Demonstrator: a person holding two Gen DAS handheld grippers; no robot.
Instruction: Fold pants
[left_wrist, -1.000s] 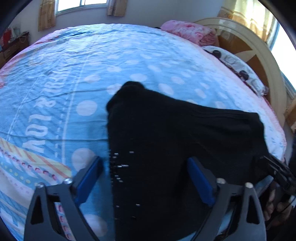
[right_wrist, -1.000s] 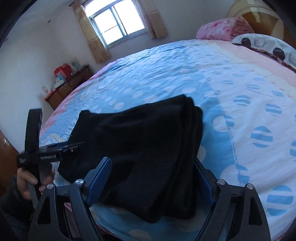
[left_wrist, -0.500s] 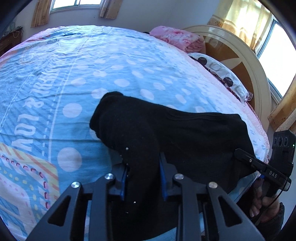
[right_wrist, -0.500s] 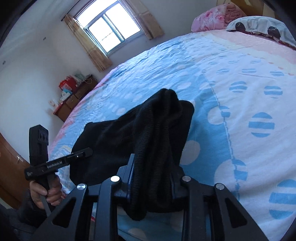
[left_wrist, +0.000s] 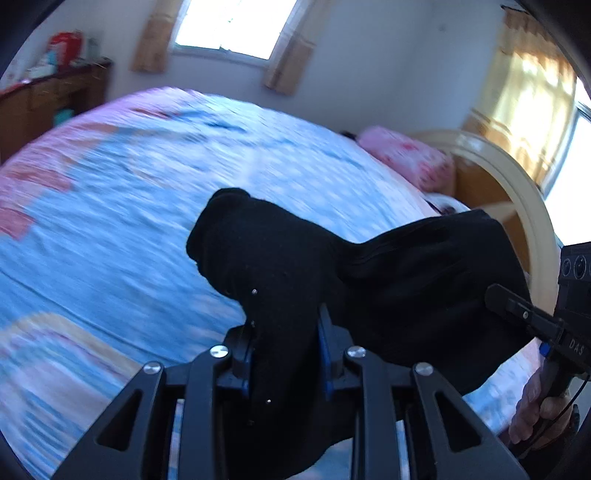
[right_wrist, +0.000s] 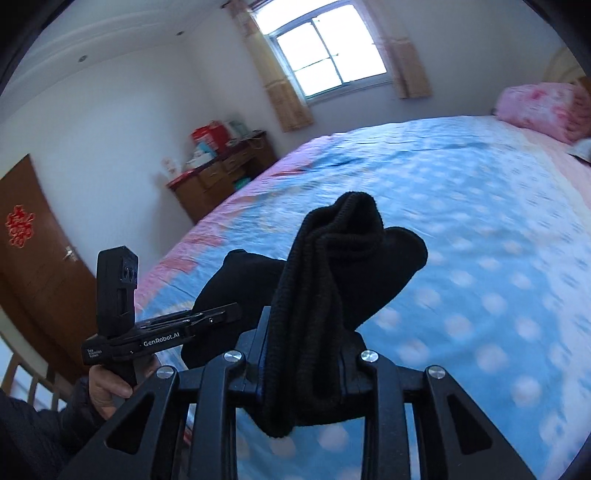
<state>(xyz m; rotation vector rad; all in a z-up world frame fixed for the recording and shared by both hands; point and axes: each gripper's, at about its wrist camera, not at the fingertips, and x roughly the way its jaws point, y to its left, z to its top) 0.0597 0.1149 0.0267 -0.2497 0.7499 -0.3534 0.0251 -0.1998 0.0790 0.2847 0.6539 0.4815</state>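
Black knitted pants (left_wrist: 406, 280), bunched, hang at centre frame above the blue polka-dot bedspread (left_wrist: 110, 229). Left gripper (left_wrist: 284, 354) jaws clamp one end of the fabric; right gripper (right_wrist: 306, 354) jaws clamp the other.

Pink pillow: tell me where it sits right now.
The pink pillow lies at the far right of the bed, against the curved headboard; it also shows upper right in the right wrist view.
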